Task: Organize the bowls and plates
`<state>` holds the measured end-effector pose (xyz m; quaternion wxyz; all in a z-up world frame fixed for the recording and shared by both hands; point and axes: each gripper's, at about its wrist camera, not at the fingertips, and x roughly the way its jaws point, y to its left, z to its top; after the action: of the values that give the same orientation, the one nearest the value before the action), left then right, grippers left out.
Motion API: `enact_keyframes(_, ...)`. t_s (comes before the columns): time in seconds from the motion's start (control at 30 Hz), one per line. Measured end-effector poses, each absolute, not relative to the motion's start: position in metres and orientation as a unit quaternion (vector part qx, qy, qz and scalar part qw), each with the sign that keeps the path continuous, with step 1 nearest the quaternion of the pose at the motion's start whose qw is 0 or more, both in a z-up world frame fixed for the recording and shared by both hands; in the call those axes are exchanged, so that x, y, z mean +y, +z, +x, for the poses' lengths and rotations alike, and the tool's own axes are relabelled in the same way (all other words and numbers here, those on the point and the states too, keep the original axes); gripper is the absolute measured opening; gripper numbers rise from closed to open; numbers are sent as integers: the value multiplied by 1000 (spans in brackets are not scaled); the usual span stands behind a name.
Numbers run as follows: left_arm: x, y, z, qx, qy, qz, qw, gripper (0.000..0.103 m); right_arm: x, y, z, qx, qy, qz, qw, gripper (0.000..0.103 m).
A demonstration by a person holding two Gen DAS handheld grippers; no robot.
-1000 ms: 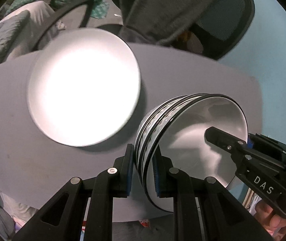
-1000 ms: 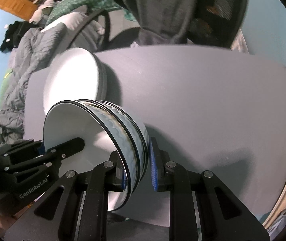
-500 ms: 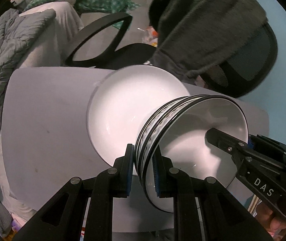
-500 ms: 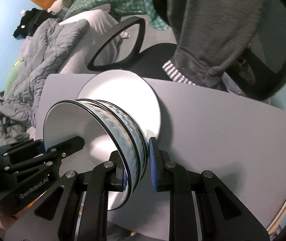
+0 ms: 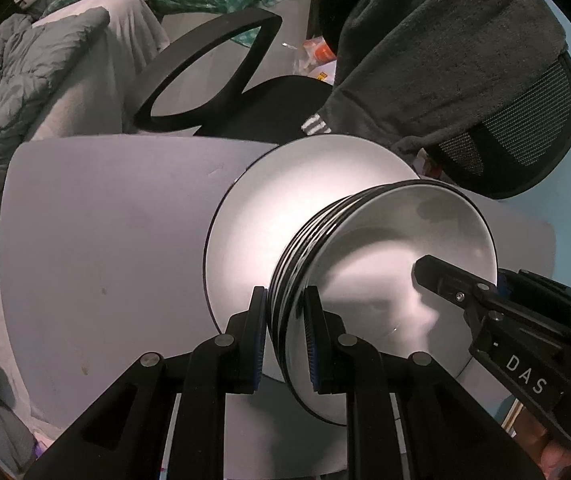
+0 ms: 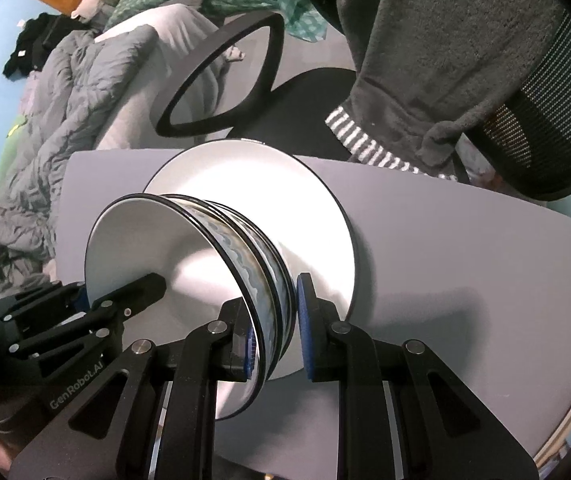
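Left tongs [image 5: 284, 332]: closed on the rim of the stack of bowls [image 5: 385, 280], one blue-padded finger inside the top bowl, one outside. Right tongs [image 6: 275, 320]: clamped on the opposite rim of the same stack in the same manner. The stack is carried tilted, its opening turned toward the left tongs' side.

Change from one second ago: the stack was then held beside the white plate [image 5: 297, 208], over bare bench. It now hangs directly in front of and above the plate, covering part of it in both views. The grip on both sides is unchanged.

Materials: the bowls are glossy and white inside, each with a thin black rim; the outer walls carry a wavy blue-grey band, seen in the right wrist view. The plate is round, smooth and white with a dark edge line. It lies flat on the grey matte bench [image 5: 105, 248].

Surroundings: a black office chair [image 5: 221, 76] with a mesh back stands behind the bench. A dark fleece garment [image 5: 437, 48] hangs over it. A bed with a grey quilt [image 5: 9, 100] lies further left.
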<state>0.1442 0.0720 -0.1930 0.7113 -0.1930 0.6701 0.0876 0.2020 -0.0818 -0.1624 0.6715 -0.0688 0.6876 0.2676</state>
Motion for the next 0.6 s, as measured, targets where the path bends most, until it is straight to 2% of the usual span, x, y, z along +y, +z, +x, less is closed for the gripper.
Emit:
enact_keyframes(0.2, 72, -195, 146, 670, 79, -181, 716, 18, -81, -164, 204, 692, 260, -63, 671, 21)
enact_keyframes(0.27, 70, -197, 146, 669, 75, -175, 718, 31, -84, -165, 204, 695, 260, -48, 669, 23)
enact_keyframes(0.3, 70, -197, 146, 669, 78, -170, 719, 42, -84, -165, 205, 696, 259, -44, 668, 25)
enact_keyframes(0.33, 69, -196, 144, 667, 85, -160, 722, 44, -85, -166, 205, 696, 255, -44, 670, 28)
enact_keyframes(0.37, 67, -193, 142, 665, 90, -154, 725, 44, -87, -165, 204, 694, 248, -48, 674, 36)
enact_keyframes(0.43, 68, -190, 138, 661, 93, -145, 730, 52, -89, -164, 203, 688, 238, -54, 684, 47)
enact_keyframes(0.6, 75, -178, 128, 647, 105, -142, 742, 56, -102, -157, 199, 684, 227, -39, 693, 54)
